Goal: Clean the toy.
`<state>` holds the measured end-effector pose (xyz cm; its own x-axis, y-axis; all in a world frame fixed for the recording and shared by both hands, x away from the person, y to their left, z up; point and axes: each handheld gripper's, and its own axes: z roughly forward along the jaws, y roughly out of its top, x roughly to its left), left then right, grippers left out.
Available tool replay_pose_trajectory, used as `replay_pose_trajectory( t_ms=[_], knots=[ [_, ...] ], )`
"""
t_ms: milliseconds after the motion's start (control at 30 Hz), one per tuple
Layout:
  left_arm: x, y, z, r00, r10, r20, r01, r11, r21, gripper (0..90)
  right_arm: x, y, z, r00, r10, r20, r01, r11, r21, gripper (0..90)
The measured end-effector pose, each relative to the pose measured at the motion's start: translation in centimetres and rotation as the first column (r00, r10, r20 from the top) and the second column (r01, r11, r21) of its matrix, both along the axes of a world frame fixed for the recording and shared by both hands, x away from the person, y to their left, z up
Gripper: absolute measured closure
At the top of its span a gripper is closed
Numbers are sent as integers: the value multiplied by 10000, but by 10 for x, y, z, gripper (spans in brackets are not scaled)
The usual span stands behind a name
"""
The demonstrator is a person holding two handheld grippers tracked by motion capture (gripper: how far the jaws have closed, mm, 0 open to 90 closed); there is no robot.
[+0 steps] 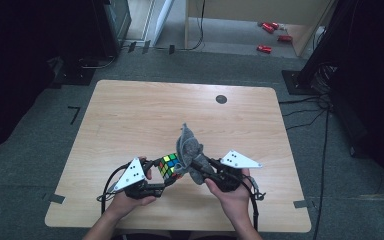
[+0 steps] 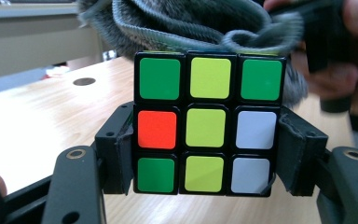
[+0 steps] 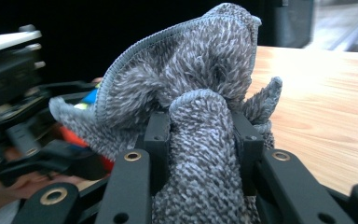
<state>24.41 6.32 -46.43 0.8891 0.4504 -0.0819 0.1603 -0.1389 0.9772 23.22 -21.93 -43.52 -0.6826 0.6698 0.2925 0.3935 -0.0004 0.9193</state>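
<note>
Right now a person is working at a light wooden table (image 1: 130,120), holding a two-jaw gripper in each hand near the table's front edge. The left gripper (image 1: 166,176) is clamping a Rubik's cube (image 1: 170,165): in the left gripper view its two black jaws are pressing against the cube's (image 2: 206,123) left and right sides, gripping the lower two rows of stickers. The face turned toward that camera is showing green, yellow and green along the top, red, yellow and white across the middle, and green, yellow and white at the bottom. The left hand (image 1: 130,197) is wrapping around the gripper's body, with the grey three-cornered plate sitting on top.

The right gripper (image 1: 196,165) is pinching a grey fuzzy cloth (image 1: 189,150). In the right gripper view its jaws are closing on a bunched fold of the cloth (image 3: 200,121), and the rest of the fabric is rising and flaring above them with a stitched hem along the edge. The right hand (image 1: 232,195) is holding this gripper just right of the cube.

In the high view the cloth is touching the cube's right side and standing up above it. In the left gripper view the cloth (image 2: 186,23) is draping right over the cube's top edge. Whether the cube is resting on the table or being held just above it, I cannot tell.

A small dark round hole (image 1: 221,99) is sitting near the table's far edge, well apart from the hands.
</note>
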Motion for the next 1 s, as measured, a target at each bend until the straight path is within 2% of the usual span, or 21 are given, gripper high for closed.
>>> replay_pose_trajectory(
  t_ms=[67, 133, 200, 267, 333, 400, 467, 500, 533, 567, 600, 667, 733, 800, 833, 933, 1000],
  knots=[
    [2, 4, 1, 9996, -110, -261, 100, 9992, -377, 341, 0, 1, -4, 9998, 78, -176, -71, 9990, 432, 669],
    [3, 7, 3, 9991, -107, -405, 79, 9977, -676, 340, 4, -1, -11, 9970, 443, -634, -382, 9948, 941, 671],
    [5, 10, 4, 9984, -168, -535, 116, 9954, -951, 338, 6, 1, -17, 9919, 842, -953, -725, 9900, 1209, 675],
    [5, 12, 5, 9984, -159, -545, 102, 9946, -1030, 340, 8, 3, -21, 9861, 1119, -1230, -990, 9894, 1067, 674],
    [6, 12, 5, 9980, -142, -614, 71, 9935, -1139, 341, 10, 4, -25, 9817, 1266, -1425, -1094, 9864, 1227, 673],
    [7, 14, 6, 9972, -137, -730, 39, 9912, -1322, 342, 11, 4, -28, 9774, 1407, -1578, -1207, 9842, 1298, 672],
    [7, 17, 7, 9965, -114, -833, -19, 9875, -1579, 342, 12, 5, -30, 9728, 1545, -1726, -1357, 9839, 1164, 670],
    [8, 19, 8, 9961, -85, -877, -72, 9841, -1776, 342, 13, 5, -31, 9710, 1578, -1798, -1402, 9843, 1070, 669],
    [10, 22, 9, 9950, -74, -999, -143, 9766, -2146, 344, 13, 6, -32, 9691, 1568, -1903, -1420, 9859, 888, 668],
    [11, 25, 10, 9941, -41, -1086, -225, 9699, -2424, 344, 14, 7, -33, 9706, 1419, -1946, -1337, 9895, 548, 666],
    [12, 28, 11, 9942, 23, -1079, -298, 9667, -2540, 344, 15, 7, -34, 9711, 1328, -1983, -1269, 9910, 422, 664],
    [12, 30, 12, 9942, 135, -1068, -403, 9666, -2531, 344, 14, 6, -35, 9743, 1092, -1973, -983, 9931, 641, 663],
    [12, 28, 11, 9934, 54, -1142, -347, 9660, -2563, 344, 13, 5, -33, 9816, 893, -1685, -702, 9908, 1157, 663],
    [10, 23, 10, 9936, -83, -1128, -204, 9677, -2512, 345, 8, 10, -30, 9849, 1085, -1348, -911, 9874, 1292, 662],
    [9, 20, 9, 9938, -147, -1098, -132, 9685, -2488, 344, 6, 14, -29, 9844, 1251, -1240, -1102, 9866, 1204, 661],
    [8, 20, 10, 9938, -122, -1102, -152, 9696, -2443, 345, 2, 27, -32, 9737, 1869, -1301, -1779, 9810, 778, 661],
    [9, 22, 10, 9938, 14, -1115, -290, 9688, -2462, 344, 2, 34, -36, 9588, 2399, -1524, -2333, 9705, 600, 661]
  ],
)
